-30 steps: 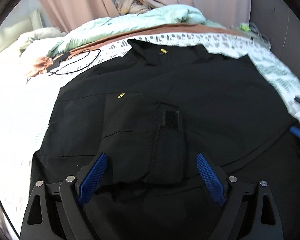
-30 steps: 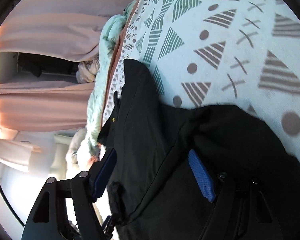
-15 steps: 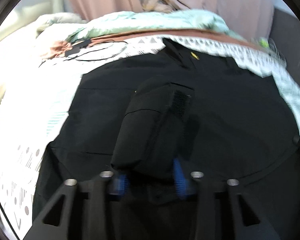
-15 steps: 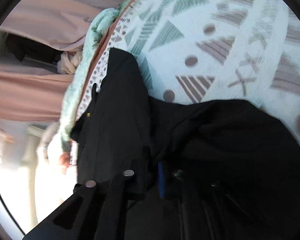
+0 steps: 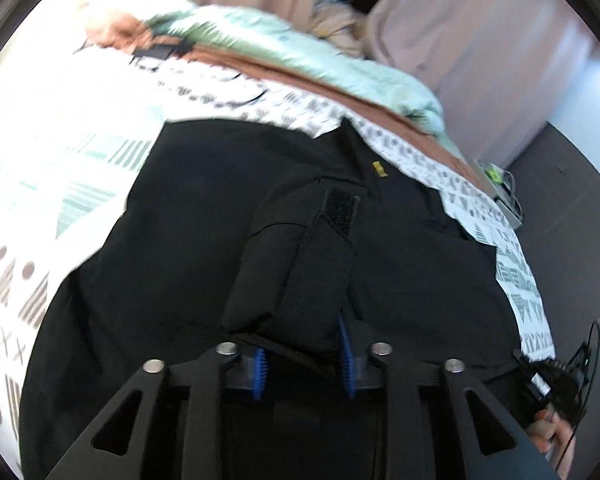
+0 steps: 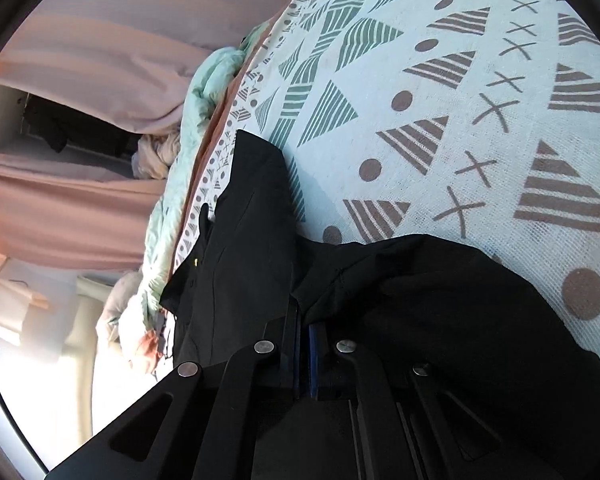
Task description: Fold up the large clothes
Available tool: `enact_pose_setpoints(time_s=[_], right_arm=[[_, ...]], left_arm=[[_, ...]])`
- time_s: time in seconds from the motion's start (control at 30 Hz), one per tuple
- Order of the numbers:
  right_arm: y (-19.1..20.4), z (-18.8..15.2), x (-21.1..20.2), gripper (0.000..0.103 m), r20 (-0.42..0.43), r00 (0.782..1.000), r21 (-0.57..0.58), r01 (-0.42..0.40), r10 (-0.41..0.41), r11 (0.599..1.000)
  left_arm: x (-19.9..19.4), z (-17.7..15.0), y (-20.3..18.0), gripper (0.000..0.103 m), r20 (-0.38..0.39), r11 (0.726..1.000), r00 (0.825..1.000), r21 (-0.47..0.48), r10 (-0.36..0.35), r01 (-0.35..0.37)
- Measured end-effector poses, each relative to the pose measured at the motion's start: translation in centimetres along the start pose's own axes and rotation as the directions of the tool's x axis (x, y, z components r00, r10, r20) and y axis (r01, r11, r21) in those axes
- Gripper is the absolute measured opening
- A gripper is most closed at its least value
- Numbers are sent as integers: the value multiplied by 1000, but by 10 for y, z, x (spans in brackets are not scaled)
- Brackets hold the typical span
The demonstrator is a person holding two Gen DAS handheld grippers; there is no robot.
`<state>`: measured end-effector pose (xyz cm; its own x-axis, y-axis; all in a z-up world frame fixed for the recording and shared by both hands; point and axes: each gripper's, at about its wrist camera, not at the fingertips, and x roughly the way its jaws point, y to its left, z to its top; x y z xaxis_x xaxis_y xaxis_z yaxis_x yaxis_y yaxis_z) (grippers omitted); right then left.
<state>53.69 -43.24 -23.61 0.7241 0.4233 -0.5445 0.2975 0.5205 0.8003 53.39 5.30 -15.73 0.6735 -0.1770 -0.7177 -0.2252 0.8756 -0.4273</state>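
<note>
A large black fabric jacket (image 5: 204, 248) lies spread across a bed covered by a white sheet printed with grey and green triangles, dots and crosses (image 6: 440, 128), filling the centre and lower half of the left wrist view. A second ago both pairs of tongs stood spread above the cloth; now both have closed. The left tongs (image 5: 304, 360), at the bottom centre of their frame, pinch a thick bunched cuff end of a black sleeve with a rough fastening strip (image 5: 300, 276), and the blue pads (image 5: 260, 368) press into the fabric from both sides. The sleeve has been lifted and carried toward the middle of the garment, near the small yellow tag by the collar (image 5: 379, 169), and the view has rolled so the bed slants.

The right tongs (image 6: 305, 354), at the bottom centre of their own frame, are pressed together on a thin edge of the same black jacket, which rises from between the pads toward the centre right; they have hardly shifted. A person's hand (image 5: 552, 436) shows at the lower right of the left view.

This reads as both grips secured and the fold of the sleeve inward begun. The mint green quilt (image 5: 300, 56) and the pink curtains (image 6: 100, 40) lie beyond, clear of the work
</note>
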Motion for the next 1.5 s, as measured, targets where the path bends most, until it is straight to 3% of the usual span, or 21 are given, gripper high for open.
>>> enact_pose_setpoints(time_s=[0.07, 0.2, 0.23, 0.37, 0.6, 0.63, 0.67, 0.73, 0.77, 0.97, 1.07, 1.33, 1.5], right_arm=[[2, -4, 1, 2, 0, 1000, -9, 17, -17, 1000], [5, -8, 2, 2, -4, 999, -20, 38, -38, 999], [5, -7, 2, 2, -3, 999, -21, 40, -40, 999], [3, -7, 3, 3, -10, 999, -13, 41, -42, 999], [4, -8, 4, 3, -14, 999, -15, 43, -43, 999], [4, -8, 4, 3, -10, 999, -14, 44, -44, 999], [4, -8, 4, 3, -8, 999, -17, 45, -45, 999], [5, -7, 2, 3, 0, 999, -22, 47, -47, 999], [5, -6, 1, 3, 8, 999, -23, 49, -49, 999], [-4, 0, -16, 2, 59, 997, 19, 39, -40, 999], [-3, -4, -17, 2, 64, 997, 17, 46, -47, 999], [6, -11, -6, 3, 26, 998, -16, 52, -51, 999], [6, -8, -2, 4, 4, 998, -18, 55, -55, 998]], left_arm=[[-8, 0, 9, 52, 8, 999, 1000, -41, 21, -21], [-39, 4, 24, 62, 97, 988, 985, -85, 140, -132], [-45, 4, 29, 67, 105, 988, 986, -99, 129, -118], [-47, 3, 40, 69, 90, 987, 991, -135, 95, -82], [-19, -8, 38, 69, -23, 973, 975, -67, 220, -221], [-14, -10, 40, 65, -35, 970, 971, -56, 236, -237], [-11, -12, 40, 49, -45, 966, 966, -45, 253, -255], [-4, -15, 39, 34, -69, 952, 951, -30, 301, -304], [-4, -16, 40, 30, -68, 955, 954, -33, 291, -294], [4, -13, 33, 19, -47, 969, 969, -18, 244, -245], [6, -6, 28, 16, -13, 972, 972, -5, 233, -233], [-16, 13, 43, 16, 101, 955, 950, -57, 296, -292], [-29, 15, 52, 25, 42, 977, 982, -121, 182, -176]])
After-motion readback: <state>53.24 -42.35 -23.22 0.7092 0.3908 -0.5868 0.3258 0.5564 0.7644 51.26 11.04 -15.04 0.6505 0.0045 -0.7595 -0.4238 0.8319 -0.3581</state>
